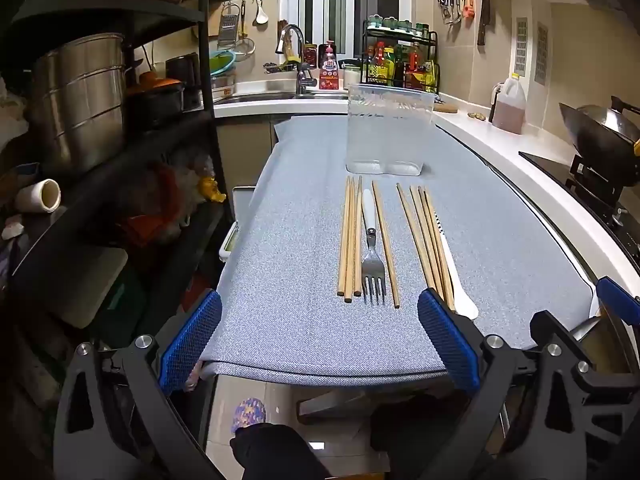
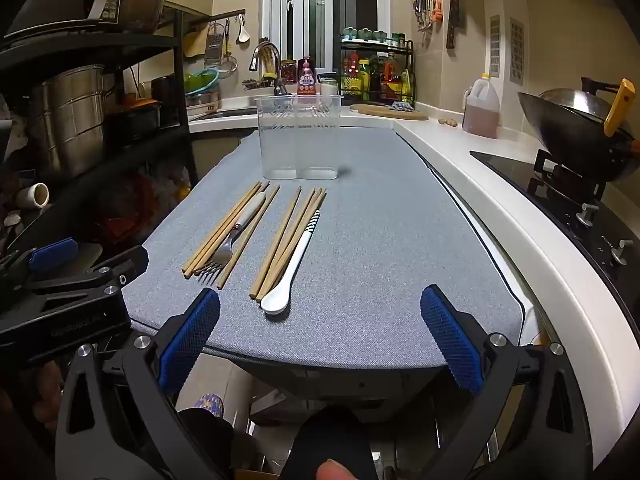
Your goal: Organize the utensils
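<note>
**Utensils laid out ahead of two wide-open grippers**

A grey mat covers the worktop, and every utensil lies on it, ahead of both grippers and touched by neither. The left gripper hangs at the mat's near edge with its jaws spread wide and nothing between the blue pads; the fork and the left chopsticks lie just beyond the gap, the other bundle and the spoon run behind its right finger. The right gripper is likewise released and empty, with the spoon bowl just ahead of its left finger and the rest of the row further left.

At the far end of the mat stands a clear tub, upright, divided into two compartments, well apart from both grippers.

Four chopsticks lie with a fork among them, three to its left and one to its right. To the right lies a second bundle of chopsticks, with a white spoon touching its right side.

All long axes run from the near edge toward the tub, roughly parallel. The fork's tines and the spoon's bowl point toward the grippers, their handles toward the tub.

The left gripper's body, seen from the right wrist, bears pale lettering too blurred to read; bottle labels by the sink are also illegible.
</note>
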Demonstrator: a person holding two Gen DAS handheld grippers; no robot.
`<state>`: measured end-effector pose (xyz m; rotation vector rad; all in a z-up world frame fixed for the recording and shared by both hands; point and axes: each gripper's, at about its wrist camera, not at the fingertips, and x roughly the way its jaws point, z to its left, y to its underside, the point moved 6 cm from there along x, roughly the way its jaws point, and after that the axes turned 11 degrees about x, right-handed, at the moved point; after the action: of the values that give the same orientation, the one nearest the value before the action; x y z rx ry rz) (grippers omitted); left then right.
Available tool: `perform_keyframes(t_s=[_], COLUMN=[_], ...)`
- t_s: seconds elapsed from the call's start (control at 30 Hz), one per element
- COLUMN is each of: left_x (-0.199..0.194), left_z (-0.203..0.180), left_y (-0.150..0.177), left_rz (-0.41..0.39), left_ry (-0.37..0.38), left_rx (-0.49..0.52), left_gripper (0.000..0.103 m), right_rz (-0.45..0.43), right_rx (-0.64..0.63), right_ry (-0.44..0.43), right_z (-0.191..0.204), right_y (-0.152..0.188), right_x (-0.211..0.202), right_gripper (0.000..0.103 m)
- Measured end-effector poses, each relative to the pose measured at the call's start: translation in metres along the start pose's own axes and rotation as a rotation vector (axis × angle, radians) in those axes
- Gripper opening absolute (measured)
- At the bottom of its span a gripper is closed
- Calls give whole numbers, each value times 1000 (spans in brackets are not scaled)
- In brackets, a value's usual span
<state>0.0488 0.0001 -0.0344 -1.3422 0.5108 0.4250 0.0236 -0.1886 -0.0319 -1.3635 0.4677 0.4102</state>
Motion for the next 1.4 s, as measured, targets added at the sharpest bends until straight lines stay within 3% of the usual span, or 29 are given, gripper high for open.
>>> perform_keyframes(t_s=[1.4], left_x=[-2], left_z=[-2], left_y=[0], left_rz=[-5], left_ry=[4], left_rx=[3], left_gripper=[95], right_rz=[-7], right_rx=[-5], right_ry=[-3], right_z=[2], right_y=[-1], right_x=[-1], right_gripper=[98])
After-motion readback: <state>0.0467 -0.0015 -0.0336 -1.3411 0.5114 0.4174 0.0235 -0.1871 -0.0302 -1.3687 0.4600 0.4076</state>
